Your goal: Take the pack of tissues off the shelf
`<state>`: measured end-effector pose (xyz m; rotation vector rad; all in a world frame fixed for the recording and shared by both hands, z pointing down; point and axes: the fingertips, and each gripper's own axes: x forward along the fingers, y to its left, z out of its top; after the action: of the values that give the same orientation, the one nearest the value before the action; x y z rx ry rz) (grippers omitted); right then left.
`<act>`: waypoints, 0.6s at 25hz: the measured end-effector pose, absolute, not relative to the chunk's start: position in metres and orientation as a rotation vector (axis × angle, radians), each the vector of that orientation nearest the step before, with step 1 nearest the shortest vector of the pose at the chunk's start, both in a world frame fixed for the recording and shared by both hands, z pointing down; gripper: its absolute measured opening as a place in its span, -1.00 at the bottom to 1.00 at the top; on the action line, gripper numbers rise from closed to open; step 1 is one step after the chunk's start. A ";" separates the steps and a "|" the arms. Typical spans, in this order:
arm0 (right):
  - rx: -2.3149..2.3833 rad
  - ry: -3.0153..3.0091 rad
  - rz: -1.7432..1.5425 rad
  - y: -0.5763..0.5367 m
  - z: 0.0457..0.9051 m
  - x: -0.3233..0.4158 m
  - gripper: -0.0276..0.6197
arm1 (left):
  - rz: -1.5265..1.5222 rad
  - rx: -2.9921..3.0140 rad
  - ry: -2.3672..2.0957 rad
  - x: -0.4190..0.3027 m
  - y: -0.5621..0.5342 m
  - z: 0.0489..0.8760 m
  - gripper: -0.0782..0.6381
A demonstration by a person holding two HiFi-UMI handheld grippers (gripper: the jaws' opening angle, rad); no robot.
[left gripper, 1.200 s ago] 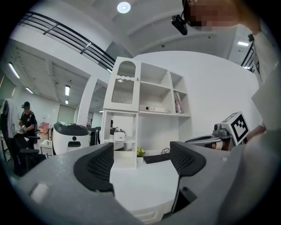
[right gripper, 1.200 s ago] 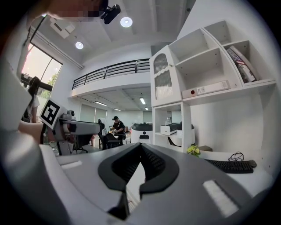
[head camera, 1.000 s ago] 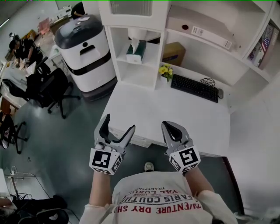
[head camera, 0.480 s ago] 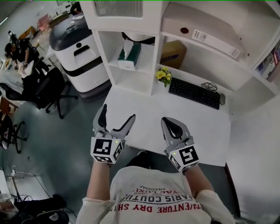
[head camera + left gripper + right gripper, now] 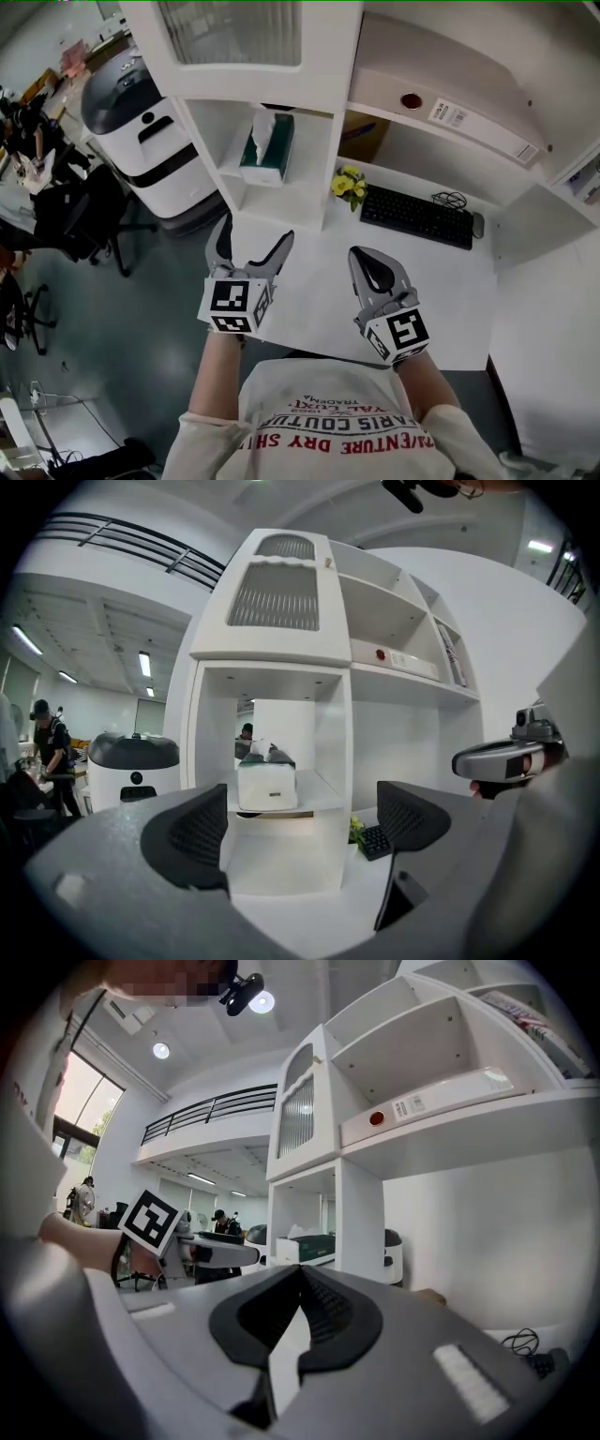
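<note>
Okay, left gripper [image 5: 251,240], lower-left of centre in the head view: jaws spread wide and opening, nothing between the pads, nothing touched. Right gripper [image 5: 371,264], lower-right of centre: jaws clenched together, pads meeting, empty. Both are held over the near edge of the white desk [image 5: 441,272], side by side but apart.

Pack of tissues [image 5: 265,150] is in the upper-centre of the head view, straight up the frame from the left gripper and well apart from it. It stands upright in an open compartment of the white shelf unit [image 5: 281,202], a white tissue sticking out of its top, green on its upper part. In the left gripper view the pack shows in the middle of the frame, in the gap between the two pads but far beyond them, closer to the left pad's side, resting on the compartment floor. In the right gripper view it appears small, left of centre, above the shut jaws.

Further out: yellow flowers [image 5: 349,185] just right of the shelf compartment's base, black keyboard [image 5: 417,216] to their right on the desk, cardboard box [image 5: 366,136] behind. White-and-black machine [image 5: 141,131] at upper left on the floor.
</note>
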<state>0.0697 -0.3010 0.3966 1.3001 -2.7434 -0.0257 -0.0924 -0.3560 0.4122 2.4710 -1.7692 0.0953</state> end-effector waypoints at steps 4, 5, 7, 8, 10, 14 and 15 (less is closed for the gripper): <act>1.336 -2.730 -0.026 -0.333 0.399 0.064 -0.91 | 0.117 2.447 -1.785 -0.100 -0.396 0.418 0.62; 1.342 -2.725 -0.023 -0.339 0.401 0.063 -0.91 | 0.127 2.445 -1.785 -0.101 -0.404 0.420 0.62; 1.353 -2.713 -0.014 -0.351 0.405 0.060 -0.91 | 0.139 2.444 -1.782 -0.102 -0.421 0.423 0.62; 1.358 -2.706 -0.010 -0.356 0.407 0.059 -0.91 | 0.140 2.445 -1.782 -0.103 -0.429 0.423 0.62; 1.365 -2.697 -0.006 -0.366 0.410 0.057 -0.91 | 0.137 2.447 -1.786 -0.104 -0.446 0.423 0.62; 1.379 -2.670 0.011 -0.383 0.419 0.056 -0.91 | 0.147 2.445 -1.786 -0.102 -0.474 0.428 0.62; 1.384 -2.663 0.016 -0.386 0.420 0.056 -0.91 | 0.153 2.444 -1.788 -0.102 -0.480 0.429 0.62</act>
<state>0.0559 -0.3861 0.4201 1.3836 -2.6629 0.0160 -0.1016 -0.4800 0.4290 2.4437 -1.7882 0.1531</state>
